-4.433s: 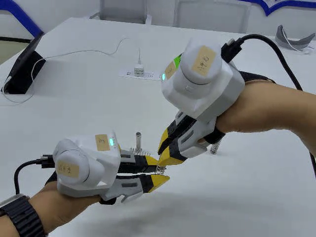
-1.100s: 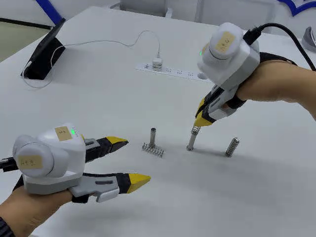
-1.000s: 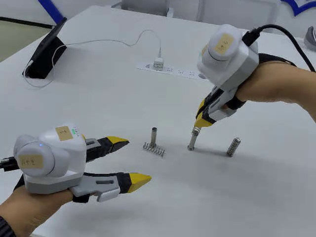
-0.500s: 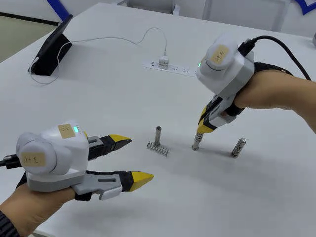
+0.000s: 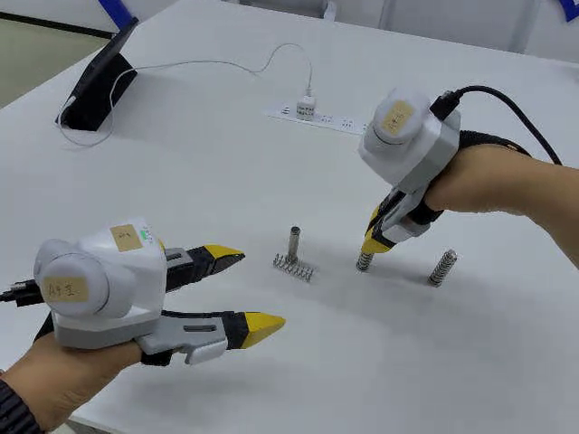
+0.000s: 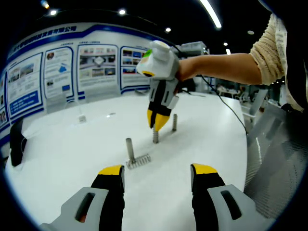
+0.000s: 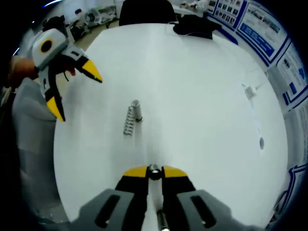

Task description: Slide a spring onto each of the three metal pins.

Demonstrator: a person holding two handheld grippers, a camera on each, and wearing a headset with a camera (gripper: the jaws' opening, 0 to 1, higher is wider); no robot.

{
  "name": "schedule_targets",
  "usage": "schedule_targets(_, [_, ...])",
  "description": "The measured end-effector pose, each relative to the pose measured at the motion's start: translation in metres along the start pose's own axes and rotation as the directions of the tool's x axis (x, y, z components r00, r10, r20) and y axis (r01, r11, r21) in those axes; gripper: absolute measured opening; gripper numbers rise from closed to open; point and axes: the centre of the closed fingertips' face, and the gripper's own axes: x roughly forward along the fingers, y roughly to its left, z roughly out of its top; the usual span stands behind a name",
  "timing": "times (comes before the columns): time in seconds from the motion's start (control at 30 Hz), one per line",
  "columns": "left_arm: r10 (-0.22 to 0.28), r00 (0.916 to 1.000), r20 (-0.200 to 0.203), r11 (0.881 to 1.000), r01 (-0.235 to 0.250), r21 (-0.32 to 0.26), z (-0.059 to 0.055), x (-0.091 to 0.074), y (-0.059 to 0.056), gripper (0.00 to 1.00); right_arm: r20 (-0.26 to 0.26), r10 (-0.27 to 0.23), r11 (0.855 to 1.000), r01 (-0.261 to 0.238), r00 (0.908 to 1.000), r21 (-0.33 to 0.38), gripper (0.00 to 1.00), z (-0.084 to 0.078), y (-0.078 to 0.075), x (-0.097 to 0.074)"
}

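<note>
Three metal pins stand on the white table. A bare left pin (image 5: 294, 242) (image 6: 130, 148) (image 7: 136, 109) has a loose spring (image 5: 294, 268) (image 6: 139, 161) (image 7: 129, 120) lying at its foot. My right gripper (image 5: 374, 242) (image 6: 159, 122) (image 7: 154, 172) points down over the middle pin, shut on the spring (image 5: 365, 261) (image 6: 155, 137) threaded on it; the pin's top (image 7: 154, 170) shows between the jaws. The right pin (image 5: 442, 268) (image 6: 174, 122) wears a spring. My left gripper (image 5: 256, 289) (image 6: 159, 169) (image 7: 72, 89) hovers open and holds nothing, short of the bare pin.
A power strip with a white plug (image 5: 308, 107) and its cable lie at the back of the table (image 5: 181, 181). A black device (image 5: 95, 81) leans at the far left. The table's near edge runs just below my left hand.
My right gripper has come down along the middle pin, taking the spring lower on it. The left gripper stays open in much the same place. The head camera has shifted.
</note>
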Motion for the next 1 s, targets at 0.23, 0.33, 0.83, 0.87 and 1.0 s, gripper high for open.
schedule_targets(0.23, [-0.001,1.0,0.003,1.0,0.001,0.0,0.001,0.0,0.0,0.56,-0.006,0.003,1.0,-0.003,1.0,-0.006,0.12,-0.002,0.002,0.0])
schedule_targets(0.33, [-0.003,1.0,0.003,1.0,0.003,0.002,0.001,0.001,-0.001,0.56,-0.01,-0.004,1.0,0.004,0.9999,-0.013,0.13,-0.004,0.002,0.0])
schedule_targets(0.83, [-0.013,0.9999,0.01,1.0,0.013,0.018,0.005,0.0,0.001,0.56,0.082,-0.021,0.999,0.024,0.9965,-0.038,0.18,0.033,0.021,-0.015])
schedule_targets(0.87, [-0.013,0.9999,0.011,1.0,0.013,0.019,0.006,0.0,0.001,0.56,0.082,-0.02,0.999,0.023,0.9964,-0.042,0.18,0.036,0.024,-0.012])
schedule_targets(1.0, [-0.009,0.9999,0.014,1.0,0.009,0.021,0.006,-0.003,0.002,0.56,0.091,-0.01,0.999,0.013,0.9958,-0.036,0.16,0.041,0.031,0.001])
